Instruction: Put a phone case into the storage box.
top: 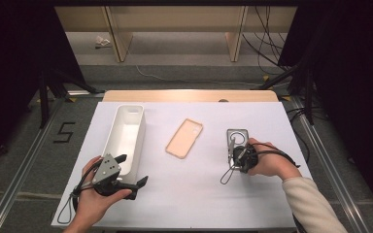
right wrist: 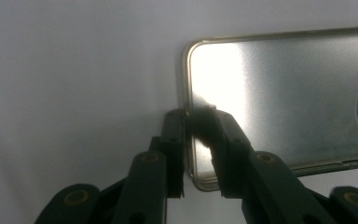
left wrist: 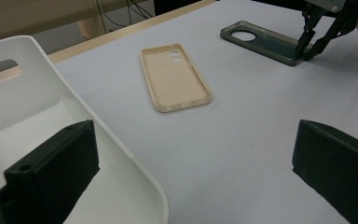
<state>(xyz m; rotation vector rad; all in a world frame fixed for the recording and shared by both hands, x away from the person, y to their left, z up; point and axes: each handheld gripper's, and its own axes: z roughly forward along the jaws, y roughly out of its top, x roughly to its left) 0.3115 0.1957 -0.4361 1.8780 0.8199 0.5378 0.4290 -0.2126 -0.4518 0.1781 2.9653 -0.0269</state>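
With my right gripper (right wrist: 189, 121) clamped on the grey phone case's (right wrist: 279, 98) edge, nothing sits in the white bin (top: 137, 127) yet, my left gripper (top: 131, 174) idling wide open beside it.

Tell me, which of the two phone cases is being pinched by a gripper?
The dark translucent phone case; the right gripper clamps its short end wall. The beige phone case lies untouched mid-table.

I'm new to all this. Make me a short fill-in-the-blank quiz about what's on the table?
1. The right gripper pinches the short edge of the ____ phone case.
2. The beige phone case lies between the grey one and the white ____.
3. The left gripper has its jaws ____.

Missing words: grey; bin; open
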